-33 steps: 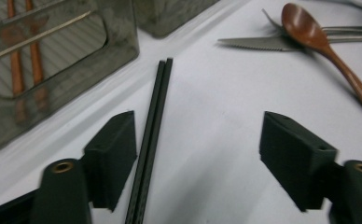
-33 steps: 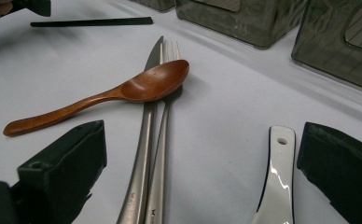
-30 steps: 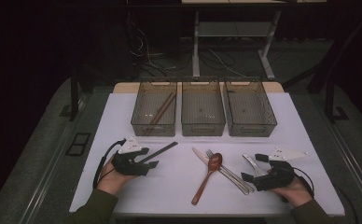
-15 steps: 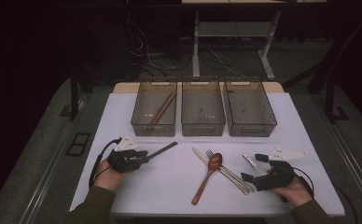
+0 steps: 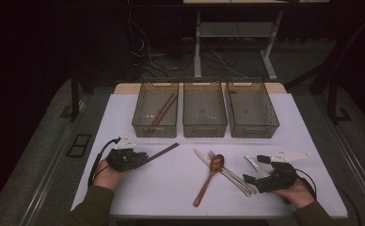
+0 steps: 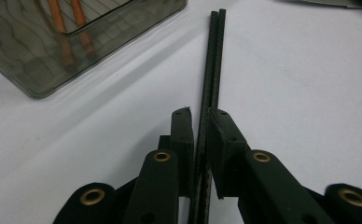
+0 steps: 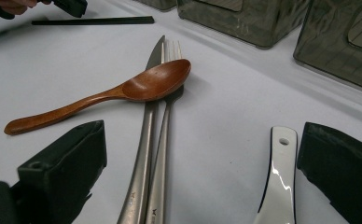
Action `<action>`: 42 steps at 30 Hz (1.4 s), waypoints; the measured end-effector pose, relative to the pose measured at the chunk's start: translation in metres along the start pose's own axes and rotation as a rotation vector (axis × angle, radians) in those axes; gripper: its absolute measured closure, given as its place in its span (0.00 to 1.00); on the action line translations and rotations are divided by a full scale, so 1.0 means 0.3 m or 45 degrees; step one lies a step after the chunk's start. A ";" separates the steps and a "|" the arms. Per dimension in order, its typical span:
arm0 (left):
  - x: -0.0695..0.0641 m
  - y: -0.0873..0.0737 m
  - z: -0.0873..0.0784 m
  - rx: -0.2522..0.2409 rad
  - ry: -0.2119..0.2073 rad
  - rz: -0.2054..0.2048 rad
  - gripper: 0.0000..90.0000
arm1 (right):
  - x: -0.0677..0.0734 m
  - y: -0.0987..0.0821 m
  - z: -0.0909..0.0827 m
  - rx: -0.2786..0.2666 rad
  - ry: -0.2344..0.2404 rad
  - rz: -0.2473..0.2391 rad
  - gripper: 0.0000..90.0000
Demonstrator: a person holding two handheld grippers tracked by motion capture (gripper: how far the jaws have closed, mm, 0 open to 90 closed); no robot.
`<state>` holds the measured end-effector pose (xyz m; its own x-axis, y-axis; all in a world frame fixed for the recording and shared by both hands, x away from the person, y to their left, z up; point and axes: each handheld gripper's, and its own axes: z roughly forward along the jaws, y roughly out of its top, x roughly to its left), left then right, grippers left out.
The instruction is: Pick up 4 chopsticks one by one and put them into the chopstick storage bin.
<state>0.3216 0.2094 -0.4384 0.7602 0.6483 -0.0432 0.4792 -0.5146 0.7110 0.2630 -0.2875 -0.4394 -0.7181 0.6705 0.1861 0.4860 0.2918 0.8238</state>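
Brown chopsticks [image 5: 161, 113] are lying in the left bin [image 5: 155, 107]. Low over the tabletop [image 5: 171, 183], the left gripper [image 5: 140, 157] has just been closing, clamping the black chopsticks [image 6: 212, 65]; the right gripper [image 5: 256, 169] is resting open.

Matt black chopsticks [image 6: 213, 60]; glossy wooden spoon [image 7: 123, 91]; polished metal fork [image 7: 163, 154].

My left gripper [image 5: 140, 157] low, pointing to two o'clock, jaws just closing tight, my right gripper [image 5: 258, 170] resting, jaws wide apart, pointing to ten o'clock
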 end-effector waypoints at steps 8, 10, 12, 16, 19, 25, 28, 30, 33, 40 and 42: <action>0.018 -0.009 0.008 -0.018 -0.043 -0.059 0.89 | 0.001 0.000 0.000 0.000 -0.002 0.001 0.01; 0.016 -0.008 0.010 -0.007 -0.046 -0.056 0.89 | 0.000 0.000 0.000 0.000 -0.001 0.000 0.01; 0.015 -0.008 0.014 -0.008 -0.051 -0.053 0.89 | 0.000 0.000 0.000 0.001 -0.001 0.000 0.01; 0.016 -0.008 0.014 -0.007 -0.052 -0.052 0.89 | 0.001 0.000 0.000 0.001 -0.002 0.001 0.01; 0.015 -0.009 0.017 0.001 -0.045 -0.054 0.89 | 0.001 0.000 0.000 0.001 -0.002 0.000 0.01; 0.017 -0.009 0.021 0.003 -0.038 -0.054 0.90 | 0.000 0.000 0.000 0.001 -0.001 -0.001 0.01; 0.019 -0.008 0.024 0.005 -0.036 -0.054 0.89 | 0.001 0.000 0.001 0.001 -0.001 0.001 0.01; 0.020 -0.008 0.026 0.009 -0.034 -0.052 0.89 | 0.001 0.000 0.001 0.001 -0.001 0.001 0.01; 0.022 -0.009 0.030 0.008 -0.038 -0.055 0.90 | 0.001 0.000 0.001 0.001 -0.001 0.000 0.01; 0.030 -0.012 0.032 0.004 -0.052 -0.076 0.91 | 0.001 0.000 0.002 0.002 -0.001 0.001 0.01; 0.032 -0.013 0.032 0.002 -0.060 -0.093 0.92 | 0.001 0.000 0.002 0.003 -0.001 -0.001 0.01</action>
<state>0.3312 0.2121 -0.4483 0.7428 0.6572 -0.1279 0.5350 -0.4677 0.7036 0.2630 -0.2868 -0.4398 -0.7182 0.6708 0.1853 0.4866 0.2937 0.8228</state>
